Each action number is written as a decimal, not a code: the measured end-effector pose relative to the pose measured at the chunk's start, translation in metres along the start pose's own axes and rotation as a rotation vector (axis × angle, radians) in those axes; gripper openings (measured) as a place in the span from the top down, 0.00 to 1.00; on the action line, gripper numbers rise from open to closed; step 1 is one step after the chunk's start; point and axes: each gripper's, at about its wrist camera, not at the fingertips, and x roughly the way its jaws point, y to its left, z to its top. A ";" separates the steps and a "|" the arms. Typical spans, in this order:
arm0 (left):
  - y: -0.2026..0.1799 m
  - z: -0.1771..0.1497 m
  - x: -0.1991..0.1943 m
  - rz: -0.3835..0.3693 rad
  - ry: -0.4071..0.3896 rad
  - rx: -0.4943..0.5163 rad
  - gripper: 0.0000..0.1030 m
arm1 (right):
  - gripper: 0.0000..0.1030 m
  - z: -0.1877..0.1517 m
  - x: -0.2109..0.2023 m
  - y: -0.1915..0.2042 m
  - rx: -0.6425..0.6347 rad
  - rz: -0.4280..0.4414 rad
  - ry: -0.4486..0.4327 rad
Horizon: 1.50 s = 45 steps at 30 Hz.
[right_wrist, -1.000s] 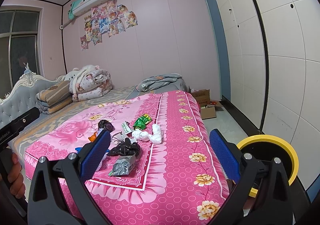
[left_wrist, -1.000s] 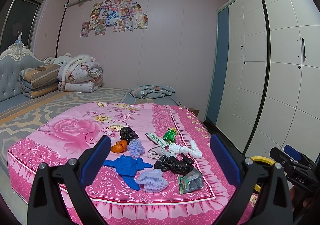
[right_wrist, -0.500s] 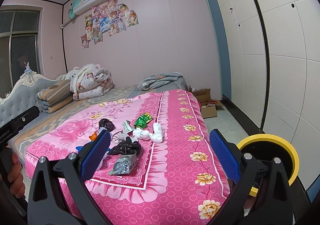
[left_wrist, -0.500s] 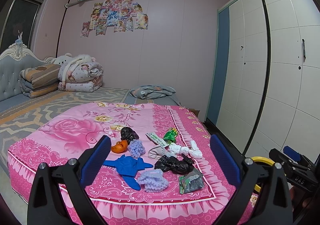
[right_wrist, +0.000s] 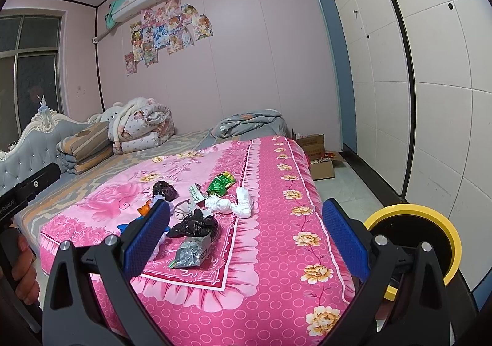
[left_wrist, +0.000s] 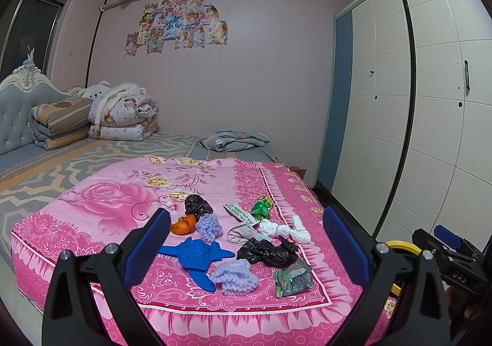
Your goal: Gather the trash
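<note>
Both the left tool (left_wrist: 246, 241) and the right tool (right_wrist: 246, 232) are wide open and empty. The trash (left_wrist: 270, 253) lies on the bed (right_wrist: 276, 253); it is probably light and crumpled, so pinch a raised fold.

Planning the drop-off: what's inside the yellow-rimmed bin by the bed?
Inside the yellow-rimmed bin only a dark interior shows in the right wrist view; any contents cannot be made out. The open right gripper covers its lower part, and the left wrist view shows just a rim sliver.
</note>
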 end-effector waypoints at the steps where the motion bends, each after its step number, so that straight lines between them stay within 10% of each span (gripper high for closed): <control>1: 0.000 0.000 0.000 0.000 0.000 0.000 0.07 | 0.08 0.000 0.000 0.001 0.000 0.000 0.001; 30: 0.015 -0.002 0.013 0.027 0.024 -0.008 0.07 | 0.08 -0.013 0.033 0.002 -0.002 0.014 0.085; 45: 0.075 -0.035 0.077 0.070 0.230 0.044 0.07 | 0.08 -0.045 0.116 0.019 -0.072 0.155 0.339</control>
